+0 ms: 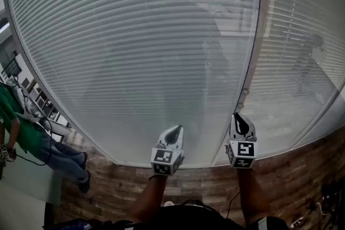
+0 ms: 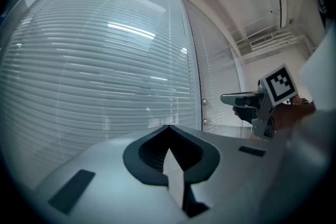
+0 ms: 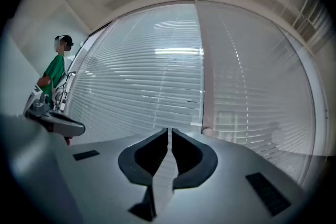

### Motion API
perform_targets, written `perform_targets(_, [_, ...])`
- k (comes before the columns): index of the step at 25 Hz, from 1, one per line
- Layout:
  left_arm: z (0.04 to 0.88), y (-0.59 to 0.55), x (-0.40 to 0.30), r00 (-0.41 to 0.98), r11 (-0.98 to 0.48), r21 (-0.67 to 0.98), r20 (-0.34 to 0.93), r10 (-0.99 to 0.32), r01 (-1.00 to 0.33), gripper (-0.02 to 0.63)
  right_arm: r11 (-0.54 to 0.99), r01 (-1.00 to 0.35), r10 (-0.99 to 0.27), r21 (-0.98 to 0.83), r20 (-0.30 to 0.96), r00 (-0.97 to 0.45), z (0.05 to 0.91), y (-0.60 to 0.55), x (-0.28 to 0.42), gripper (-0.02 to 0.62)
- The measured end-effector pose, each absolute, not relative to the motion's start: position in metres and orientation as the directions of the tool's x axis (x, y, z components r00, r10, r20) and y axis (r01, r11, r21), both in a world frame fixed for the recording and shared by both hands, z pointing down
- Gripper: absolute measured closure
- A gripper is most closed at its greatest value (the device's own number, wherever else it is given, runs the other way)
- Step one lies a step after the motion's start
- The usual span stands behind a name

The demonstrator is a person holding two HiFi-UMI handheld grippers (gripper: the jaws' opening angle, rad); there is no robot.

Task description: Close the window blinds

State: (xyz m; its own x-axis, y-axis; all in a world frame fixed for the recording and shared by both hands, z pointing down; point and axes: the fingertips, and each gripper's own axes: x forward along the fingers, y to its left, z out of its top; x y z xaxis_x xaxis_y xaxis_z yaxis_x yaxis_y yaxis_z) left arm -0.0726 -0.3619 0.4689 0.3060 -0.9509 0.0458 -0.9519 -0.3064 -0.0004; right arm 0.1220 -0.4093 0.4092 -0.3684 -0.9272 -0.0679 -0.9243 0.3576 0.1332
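Note:
White slatted blinds (image 1: 135, 35) hang behind glass across the large pane, and a second set (image 1: 302, 35) covers the pane to the right. A pale upright frame post (image 1: 257, 35) divides them and carries a small round knob (image 1: 245, 92), also visible as the knob (image 3: 207, 132). My left gripper (image 1: 175, 129) points at the big pane low down, its jaws together and empty, as at the left gripper (image 2: 168, 126). My right gripper (image 1: 239, 116) sits just below the knob. In its own view the right gripper (image 3: 169, 130) shows only a thin slit, holds nothing, and has the knob just to its right.
A person in a green top (image 1: 21, 126) stands at the far left beside the glass. The floor (image 1: 280, 180) below the window has a brick pattern. Ceiling lights reflect in the glass (image 3: 178, 51). Cables lie at the lower right corner (image 1: 318, 207).

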Motion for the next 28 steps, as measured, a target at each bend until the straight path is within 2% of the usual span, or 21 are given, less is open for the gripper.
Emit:
perform_targets(3, [0.464, -0.350, -0.072, 0.258, -0.257, 0.018, 0.049, -0.965, -0.966, 0.611, 0.350, -0.933, -0.932, 0.088, -0.070, -0.356, 0.413, -0.403, 0.126, 0.592])
perform_targets(11, [0.472, -0.323, -0.102, 0.131, -0.133, -0.017, 0.067, -0.989, -0.991, 0.611, 0.383, -0.915, -0.922, 0.124, -0.004, -0.387, 0.424, -0.374, 0.104, 0.592])
perform_targets(21, [0.457, -0.274, -0.124, 0.146, -0.148, -0.052, 0.055, -0.988, -0.988, 0.611, 0.404, -0.907, -0.914, 0.118, 0.012, -0.406, 0.428, -0.314, 0.060, 0.592])
perform_targets(28, [0.438, -0.228, -0.156, 0.167, -0.168, -0.014, 0.062, -0.984, -0.986, 0.611, 0.392, -0.919, -0.920, 0.046, 0.010, -0.392, 0.417, -0.272, 0.021, 0.592])
